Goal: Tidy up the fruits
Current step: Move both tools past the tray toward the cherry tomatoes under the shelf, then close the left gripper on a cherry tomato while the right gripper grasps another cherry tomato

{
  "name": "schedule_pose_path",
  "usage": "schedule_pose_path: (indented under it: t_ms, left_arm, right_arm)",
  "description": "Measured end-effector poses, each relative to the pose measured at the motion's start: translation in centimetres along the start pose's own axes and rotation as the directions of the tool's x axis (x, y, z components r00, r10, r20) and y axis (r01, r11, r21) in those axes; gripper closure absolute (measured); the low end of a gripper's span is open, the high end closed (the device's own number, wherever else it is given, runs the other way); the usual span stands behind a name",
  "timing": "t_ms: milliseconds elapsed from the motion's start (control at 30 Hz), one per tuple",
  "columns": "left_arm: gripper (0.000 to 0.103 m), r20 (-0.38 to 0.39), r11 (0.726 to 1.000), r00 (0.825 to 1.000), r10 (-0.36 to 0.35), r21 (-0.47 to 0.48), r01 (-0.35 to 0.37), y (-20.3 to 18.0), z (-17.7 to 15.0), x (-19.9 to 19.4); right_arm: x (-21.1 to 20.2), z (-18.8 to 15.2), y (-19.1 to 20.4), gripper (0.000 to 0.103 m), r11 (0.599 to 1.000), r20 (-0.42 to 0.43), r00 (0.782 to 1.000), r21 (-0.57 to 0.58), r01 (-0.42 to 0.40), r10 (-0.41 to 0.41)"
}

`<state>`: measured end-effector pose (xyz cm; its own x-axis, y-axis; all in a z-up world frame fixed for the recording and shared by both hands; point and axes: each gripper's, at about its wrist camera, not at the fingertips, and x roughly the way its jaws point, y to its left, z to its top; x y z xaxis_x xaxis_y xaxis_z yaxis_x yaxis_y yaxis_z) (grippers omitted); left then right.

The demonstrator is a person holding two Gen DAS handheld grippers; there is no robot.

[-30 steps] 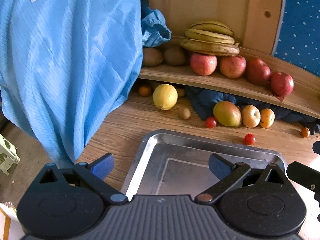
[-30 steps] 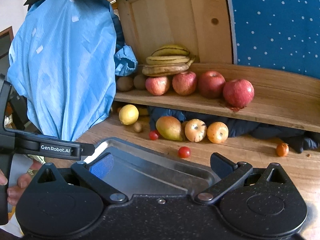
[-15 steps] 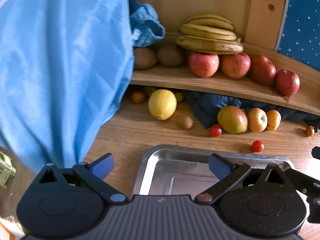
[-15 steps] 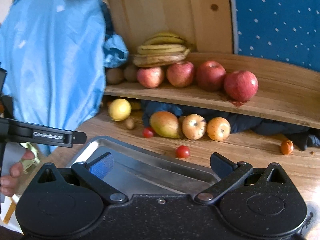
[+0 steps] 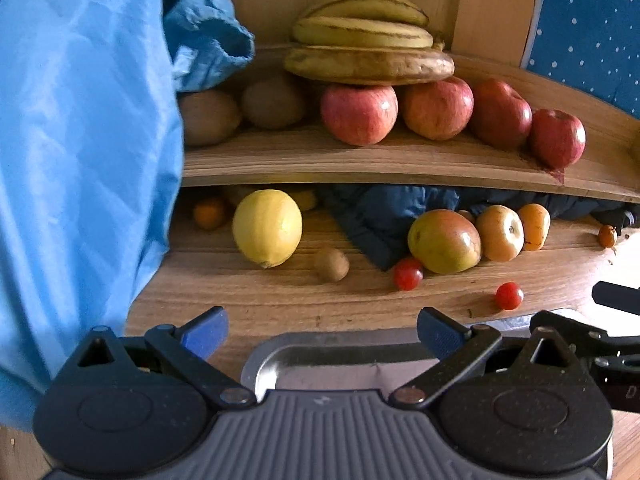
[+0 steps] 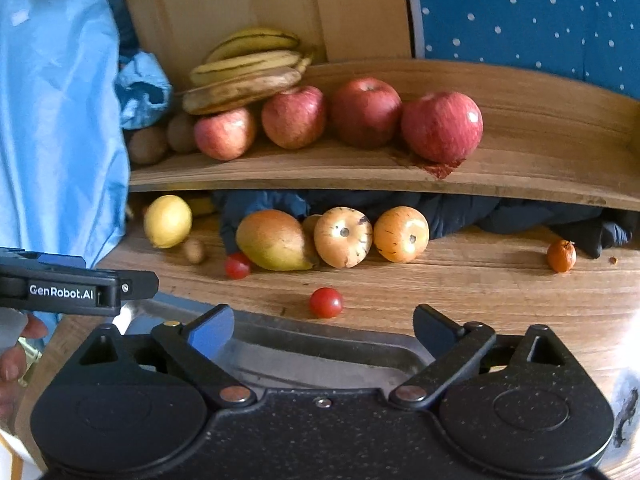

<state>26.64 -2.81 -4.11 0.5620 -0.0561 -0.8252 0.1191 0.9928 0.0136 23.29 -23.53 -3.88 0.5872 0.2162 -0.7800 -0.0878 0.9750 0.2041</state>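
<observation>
A metal tray lies on the wooden table, under both grippers. Beyond it lie a lemon, a mango, two yellow apples, two cherry tomatoes, a small kiwi and a small orange. Bananas, red apples and kiwis sit on the shelf. My left gripper and right gripper are both open and empty.
A light blue garment hangs at the left, over the table's edge. A dark blue cloth lies under the shelf behind the fruit. A blue dotted wall stands at the back right.
Both grippers have moved forward toward the fruit; the tray has slid down under the fingers and the fruit looks larger. The jaws stay open.
</observation>
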Motion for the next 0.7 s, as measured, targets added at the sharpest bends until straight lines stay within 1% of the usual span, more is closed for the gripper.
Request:
schedule_pose_path:
  t_ms: [67,200,433,600,700]
  left_arm:
    - [0.001,-0.01,1.0,1.0,-0.009,0.007,0.009,0.1,0.3,0.6]
    - [0.004,-0.028,0.999,0.999,-0.031,0.024,0.032,0.3,0.9,1.9]
    - [0.008,-0.05,0.996,0.996,-0.071,0.055,0.074,-0.1,1.8,3.5]
    - [0.011,-0.066,0.988,0.99,-0.122,0.09,0.128,-0.8,2.0,3.9]
    - [0.014,-0.076,0.981,0.986,-0.152,0.107,0.159,-1.5,1.8,4.1]
  right_arm:
    - [0.6,0.2,0.2,0.012,1.0,-0.002,1.0,0.015,0.014,-0.014]
    - [1.7,0.5,0.4,0.014,0.998,-0.009,0.999,0.044,0.041,-0.041]
    - [3.4,0.7,0.7,0.023,0.996,-0.031,0.998,0.071,0.056,-0.054]
    - [4.3,0.8,0.7,0.029,0.995,-0.054,0.997,0.076,0.067,-0.063]
    - [4.8,0.9,0.6,0.036,0.994,-0.067,0.995,0.081,0.076,-0.071]
